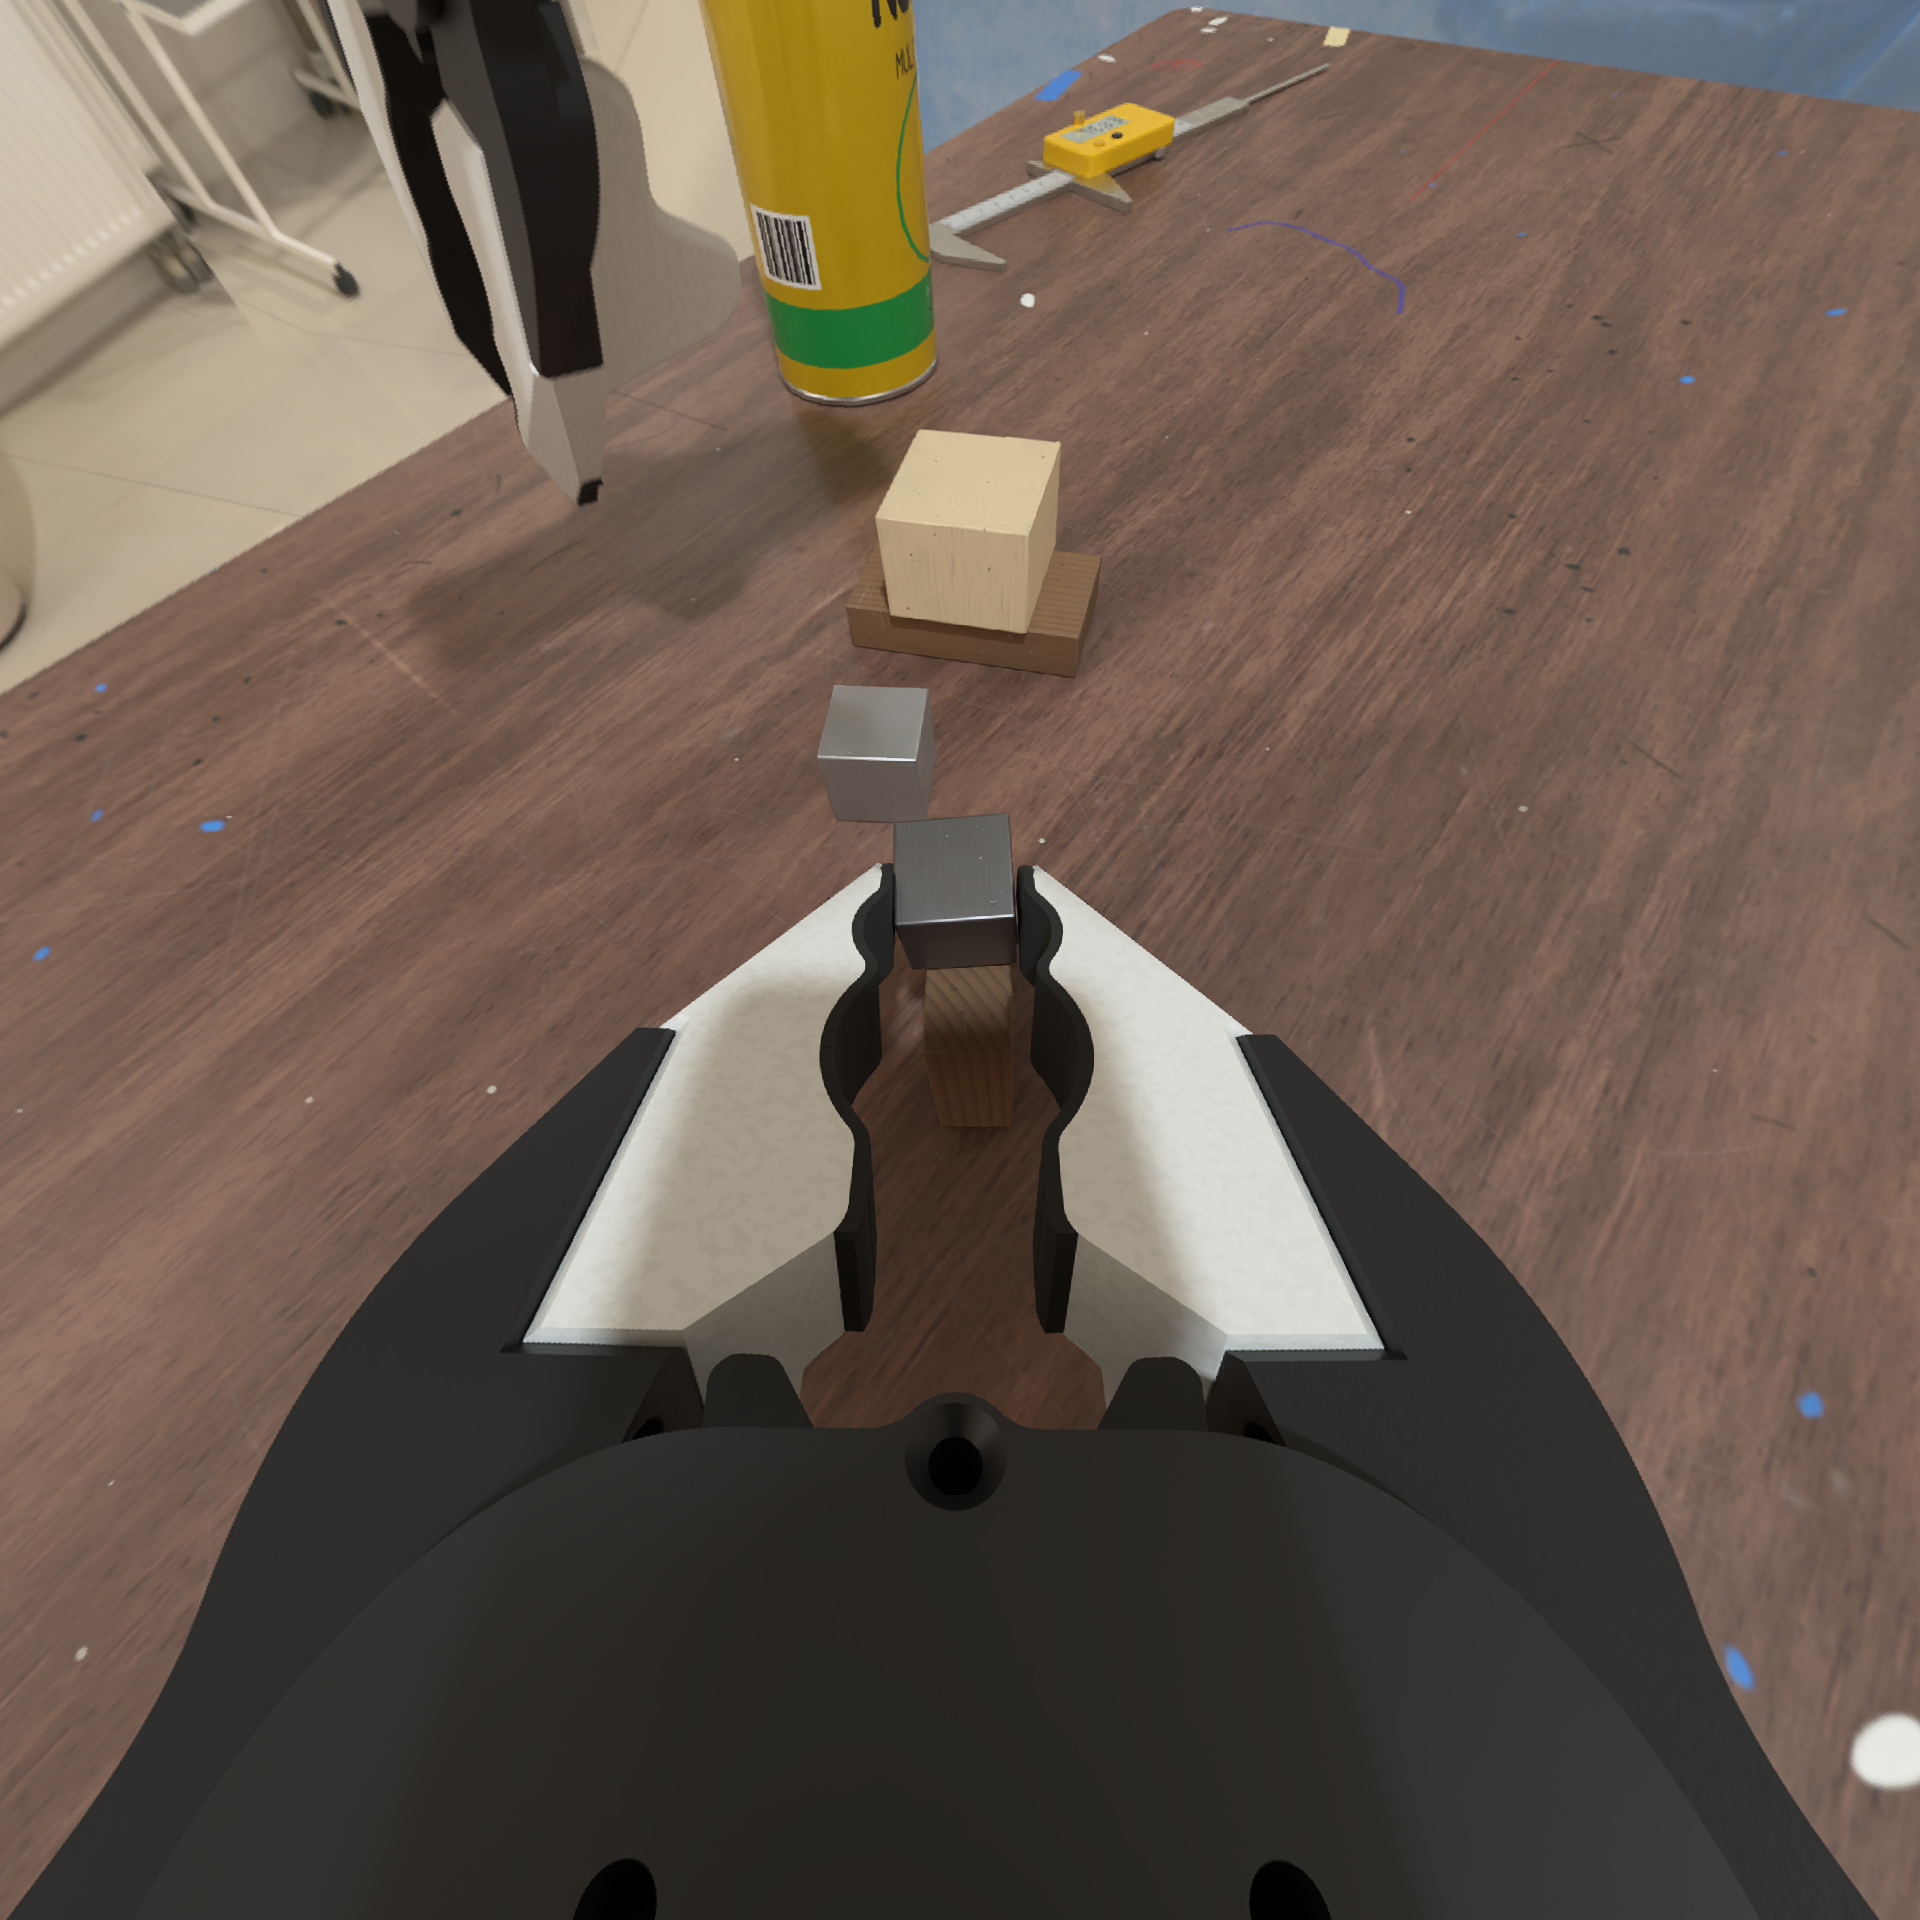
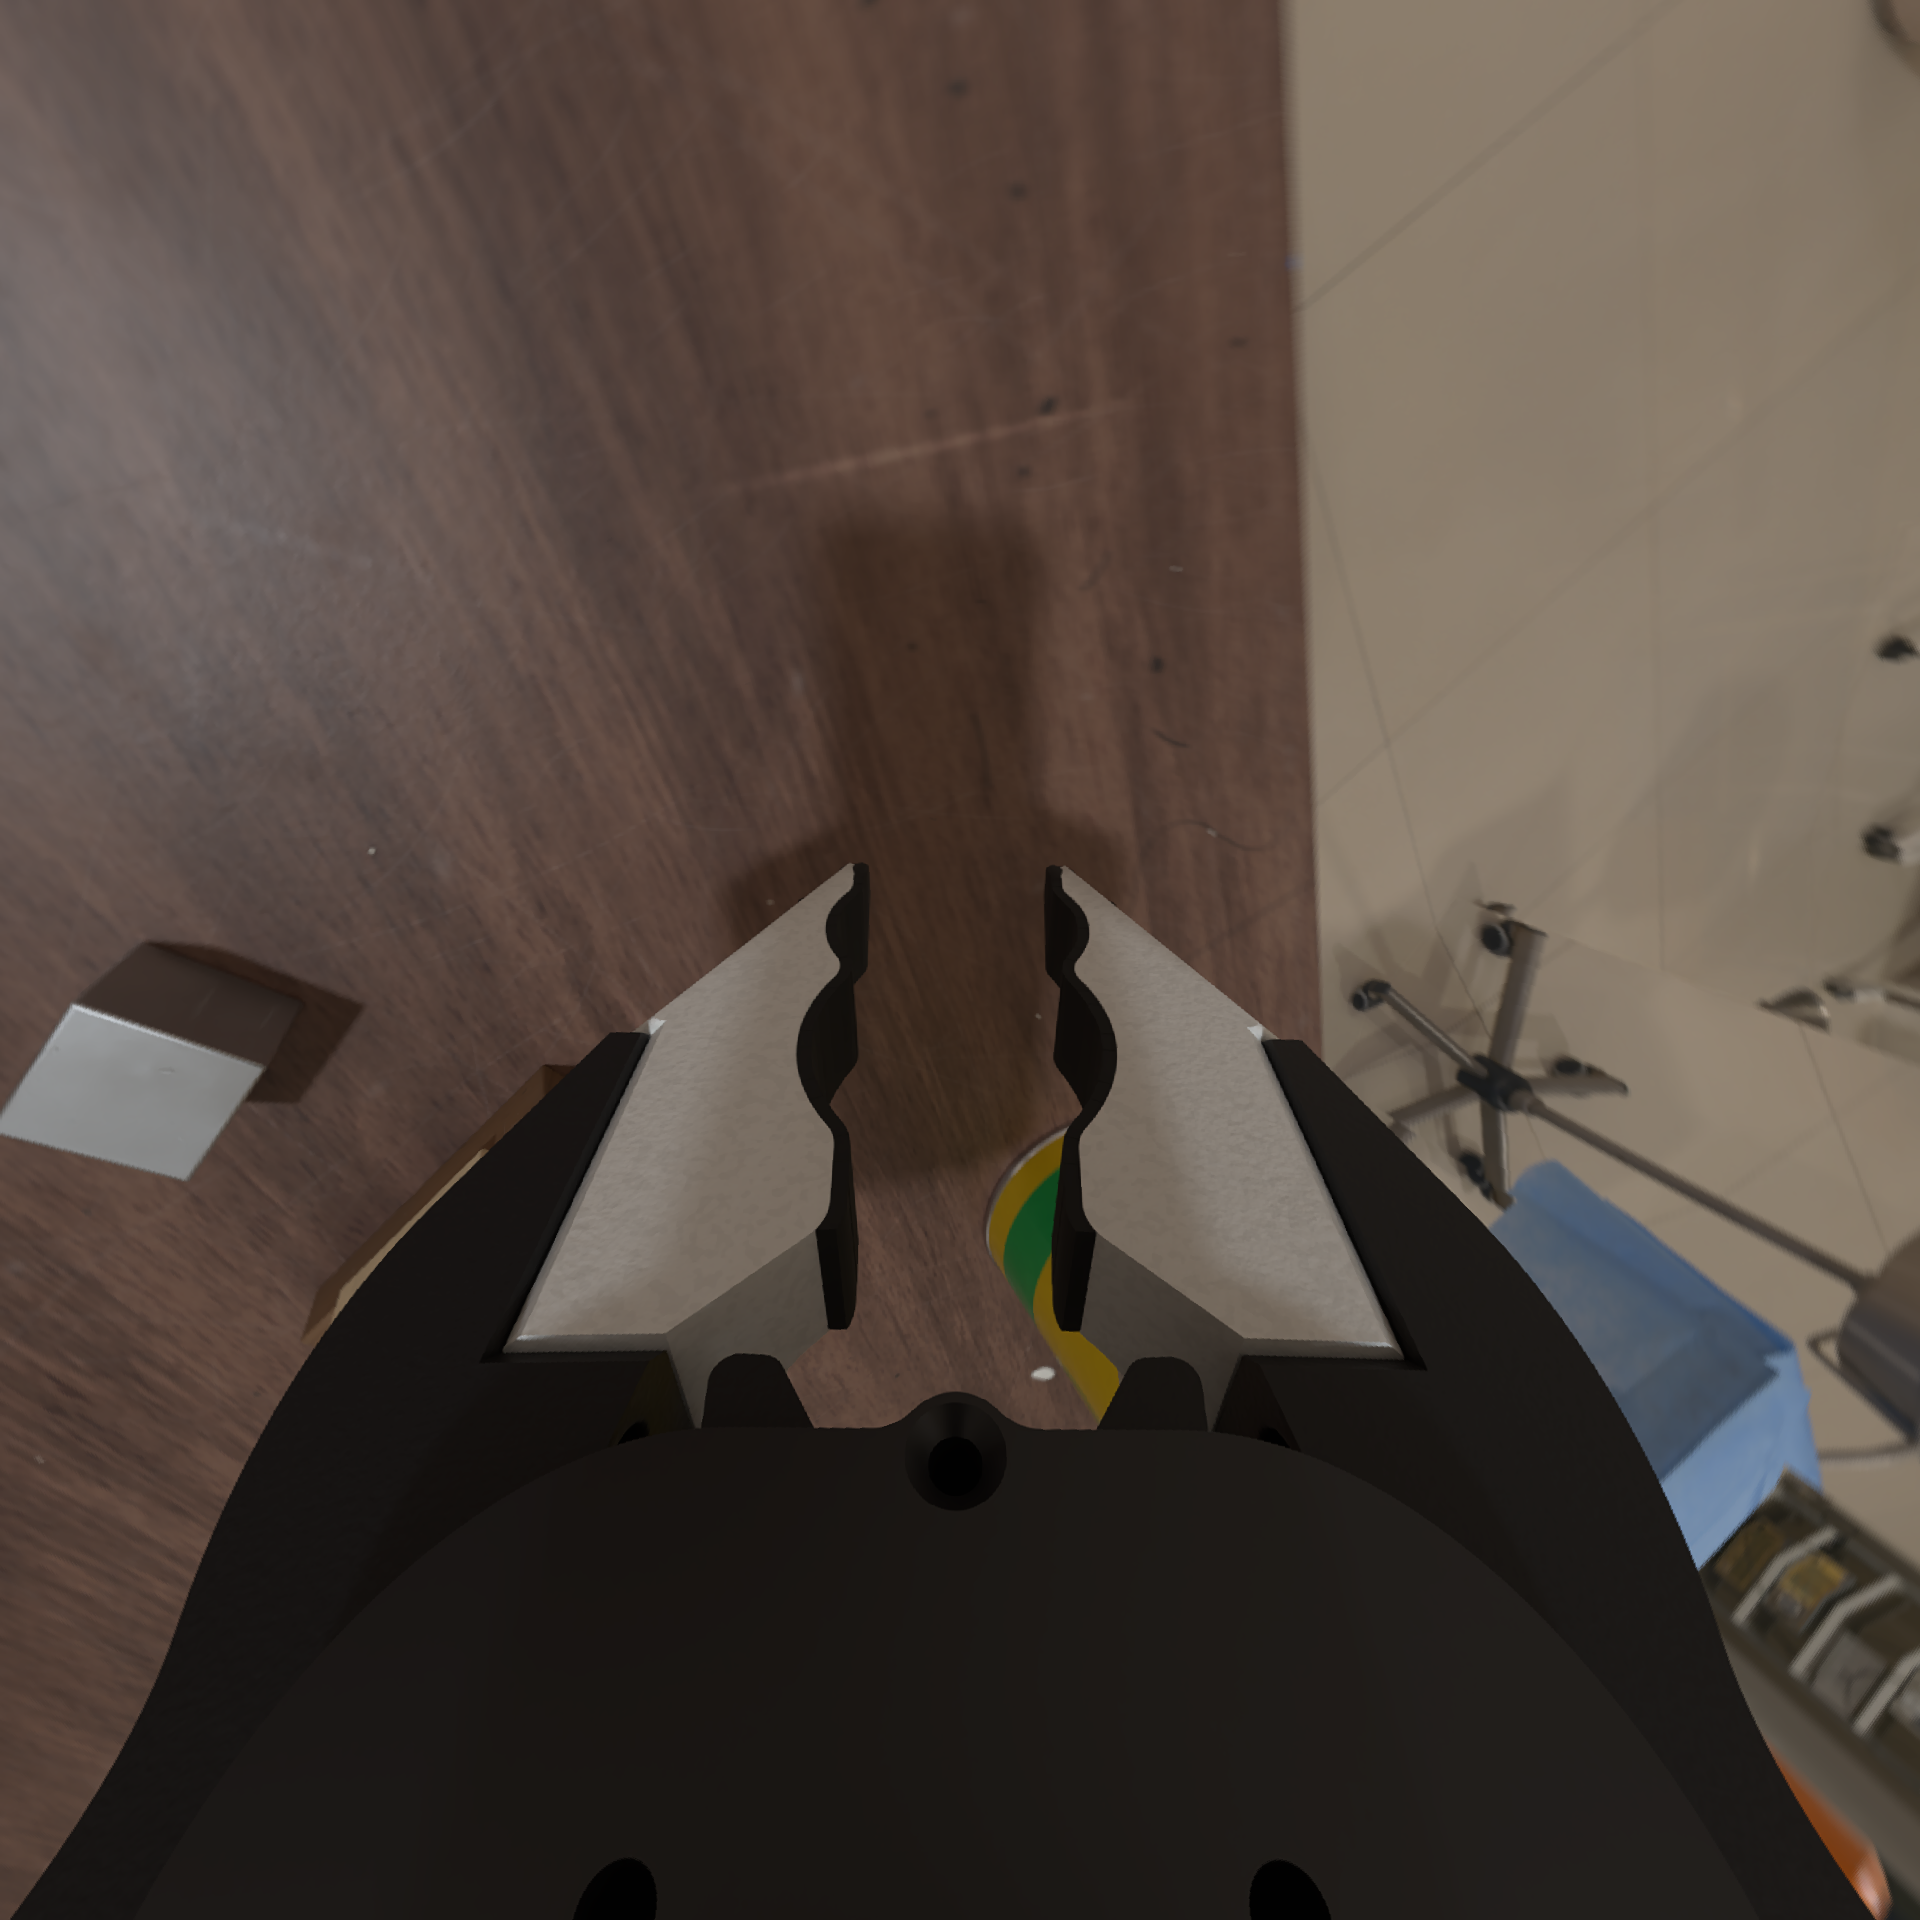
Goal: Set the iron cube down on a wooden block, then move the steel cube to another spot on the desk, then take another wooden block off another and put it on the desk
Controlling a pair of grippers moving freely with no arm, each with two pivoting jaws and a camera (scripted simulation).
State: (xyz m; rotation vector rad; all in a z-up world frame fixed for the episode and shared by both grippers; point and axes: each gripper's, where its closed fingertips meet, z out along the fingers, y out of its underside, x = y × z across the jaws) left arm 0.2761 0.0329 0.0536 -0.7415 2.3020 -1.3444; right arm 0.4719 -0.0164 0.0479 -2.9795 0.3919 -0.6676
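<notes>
With the left claw (image 1: 954, 904) clamped on the iron cube (image 1: 954, 891) over a narrow block (image 1: 971, 1044), an off-centre release could topple it; the right claw (image 2: 954, 883) hangs apart, empty.

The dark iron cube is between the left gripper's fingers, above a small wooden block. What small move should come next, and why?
Probably lower the left gripper a little, straight down, then open it. Its jaws are shut on the iron cube, which sits directly over the upright wooden block; whether the two already touch cannot be told. The block's top is narrow, so a sideways drift could tip it.
</notes>
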